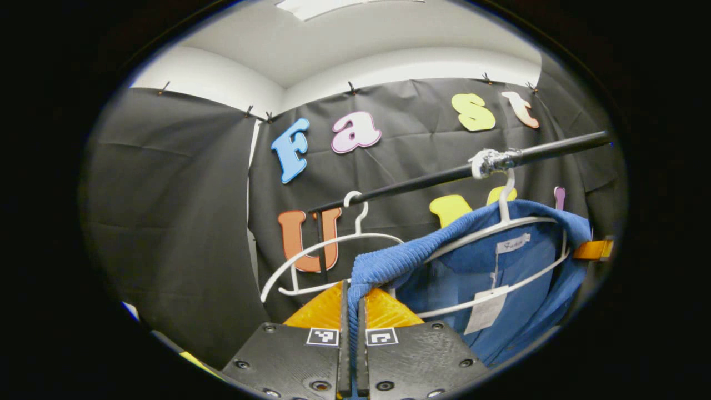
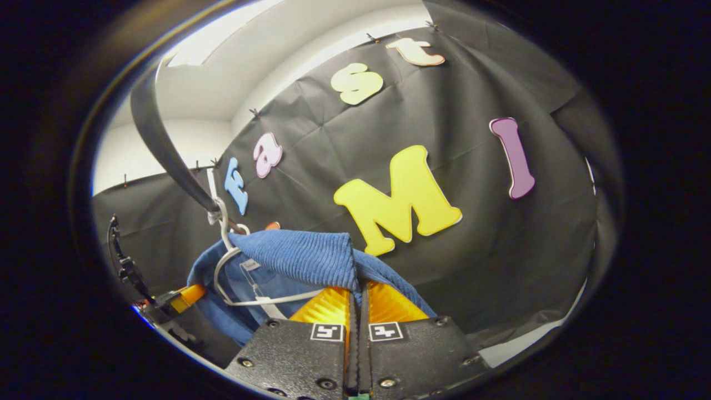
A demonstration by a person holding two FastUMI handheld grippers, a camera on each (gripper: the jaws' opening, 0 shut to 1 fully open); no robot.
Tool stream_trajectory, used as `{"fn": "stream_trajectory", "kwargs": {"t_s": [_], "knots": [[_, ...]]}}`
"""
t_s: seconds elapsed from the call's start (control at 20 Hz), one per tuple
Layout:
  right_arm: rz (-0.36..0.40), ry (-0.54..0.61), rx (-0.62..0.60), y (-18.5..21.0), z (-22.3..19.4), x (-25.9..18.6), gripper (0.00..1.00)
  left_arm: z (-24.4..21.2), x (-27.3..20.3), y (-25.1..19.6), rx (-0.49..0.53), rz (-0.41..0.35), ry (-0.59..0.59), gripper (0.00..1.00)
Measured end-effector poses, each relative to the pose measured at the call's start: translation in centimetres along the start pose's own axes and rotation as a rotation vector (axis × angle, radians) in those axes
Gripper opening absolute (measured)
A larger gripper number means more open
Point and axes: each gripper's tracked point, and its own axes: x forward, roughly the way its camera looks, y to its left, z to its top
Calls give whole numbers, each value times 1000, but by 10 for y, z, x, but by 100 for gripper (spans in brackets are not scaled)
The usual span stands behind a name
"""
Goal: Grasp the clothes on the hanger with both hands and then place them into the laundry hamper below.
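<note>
While the left gripper view shows the left hand-held gripper [image 1: 351, 311] pinching the blue garment [image 1: 477, 266] on its white hanger [image 1: 500, 233], the right gripper view shows the right hand-held gripper [image 2: 355, 303] pinching its other shoulder; the hamper drop seemingly remains.

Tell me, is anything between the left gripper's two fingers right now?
Yes: a fold of the blue garment is pinched between the left gripper's nearly closed fingers, seen in the left gripper view.
</note>
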Motion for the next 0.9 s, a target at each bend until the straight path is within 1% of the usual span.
{"fn": "stream_trajectory", "kwargs": {"t_s": [0.1, 0.25, 0.45, 0.65, 0.7, 0.75, 0.9], "knots": [[2, -12, 27, -2, 10, 2, 4, 7, 6, 3, -8, -12, -5, 4], [18, -24, 57, -2, 19, 5, 4, 12, 13, 6, 11, -23, -11, 4], [43, -13, 111, -4, 27, 9, 4, 15, 16, -2, -1, -43, -9, 4], [61, -14, 83, -2, 36, 8, 4, 20, 22, 0, -28, -43, -4, 4], [59, 5, 81, -4, 35, 10, 4, 20, 24, 0, -39, -44, -5, 8], [61, 23, 68, -4, 31, 7, 4, 20, 24, 2, -37, -44, -7, 4], [51, 41, -16, -4, 32, -1, 4, 26, 24, 4, -13, -34, -21, 4]]}}
